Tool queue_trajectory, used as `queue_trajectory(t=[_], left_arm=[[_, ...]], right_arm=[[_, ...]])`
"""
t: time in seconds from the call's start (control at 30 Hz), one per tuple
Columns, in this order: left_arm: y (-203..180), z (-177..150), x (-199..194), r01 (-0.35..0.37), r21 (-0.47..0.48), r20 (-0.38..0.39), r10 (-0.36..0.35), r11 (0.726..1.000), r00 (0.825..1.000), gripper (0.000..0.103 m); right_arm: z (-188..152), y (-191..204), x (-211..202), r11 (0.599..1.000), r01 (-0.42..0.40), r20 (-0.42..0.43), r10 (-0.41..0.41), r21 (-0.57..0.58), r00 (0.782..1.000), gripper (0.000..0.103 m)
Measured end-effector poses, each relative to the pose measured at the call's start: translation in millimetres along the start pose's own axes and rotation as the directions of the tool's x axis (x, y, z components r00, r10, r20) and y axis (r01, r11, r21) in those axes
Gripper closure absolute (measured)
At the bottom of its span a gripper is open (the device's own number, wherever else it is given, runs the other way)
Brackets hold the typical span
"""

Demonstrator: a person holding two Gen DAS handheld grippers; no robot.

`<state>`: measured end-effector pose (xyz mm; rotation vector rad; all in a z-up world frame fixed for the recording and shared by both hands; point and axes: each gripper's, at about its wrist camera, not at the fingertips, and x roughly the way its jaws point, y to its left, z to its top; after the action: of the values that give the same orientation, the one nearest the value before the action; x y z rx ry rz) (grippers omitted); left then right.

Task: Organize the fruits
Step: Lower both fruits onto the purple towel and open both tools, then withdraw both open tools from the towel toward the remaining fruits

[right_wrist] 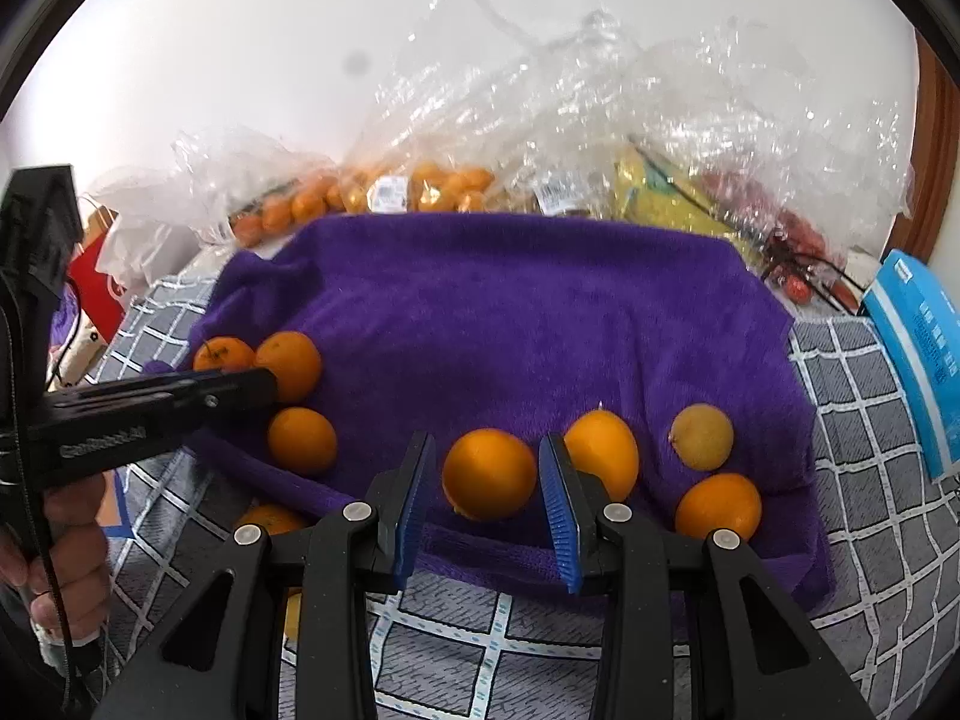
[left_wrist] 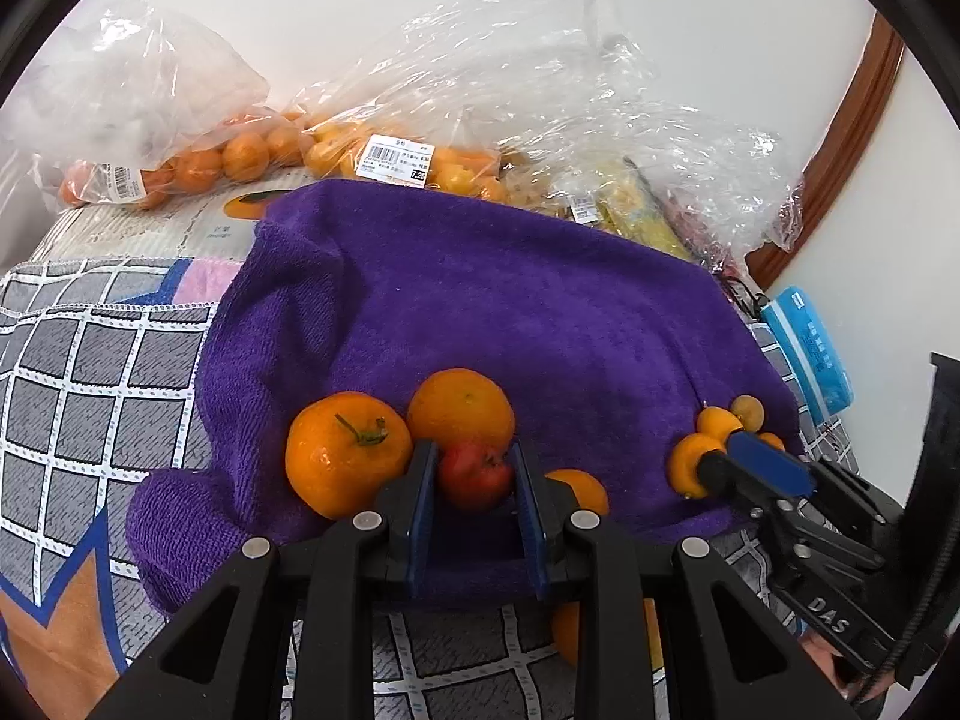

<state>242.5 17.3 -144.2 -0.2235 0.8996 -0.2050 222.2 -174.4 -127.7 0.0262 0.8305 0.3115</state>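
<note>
The left gripper [left_wrist: 474,483] is clamped on a small red fruit [left_wrist: 471,474], likely firm and light, held across its middle. The right gripper [right_wrist: 487,483] pinches a small orange [right_wrist: 489,473], smooth and apt to roll. Both fruits sit on the purple towel [left_wrist: 510,312]. Beyond both grippers, thin clear bags [left_wrist: 198,138] hold more oranges.
</note>
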Motion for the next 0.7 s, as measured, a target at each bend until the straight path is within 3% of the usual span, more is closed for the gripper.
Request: queue_trajectory(t=[0.3,0.43,0.57,0.7], left_arm=[[-1.7,0.5,-9.3,0.003,-0.001,0.01,-0.003,1.0,1.0,0.077],[-5.2,3.3,-24.9,0.003,0.02,0.047,-0.004,1.0,0.999,0.07],[-8.3,5.3,-42.7,0.051,0.039,0.07,-0.054,0.998,0.996,0.062],[-14.2,6.2,-58.7,0.044,0.065,0.091,-0.05,0.997,0.995,0.059]], right_arm=[[1.1,7.4,-28.2,1.0,0.002,0.107,-0.001,-0.009,0.994,0.066],[-3.5,7.4,-41.1,0.999,-0.007,0.122,0.001,0.047,0.993,0.066],[-9.8,13.2,-51.4,0.998,-0.018,0.117,0.011,0.054,0.993,0.066],[-15.2,22.2,-67.7,0.998,0.051,0.132,-0.056,0.035,0.99,0.066]])
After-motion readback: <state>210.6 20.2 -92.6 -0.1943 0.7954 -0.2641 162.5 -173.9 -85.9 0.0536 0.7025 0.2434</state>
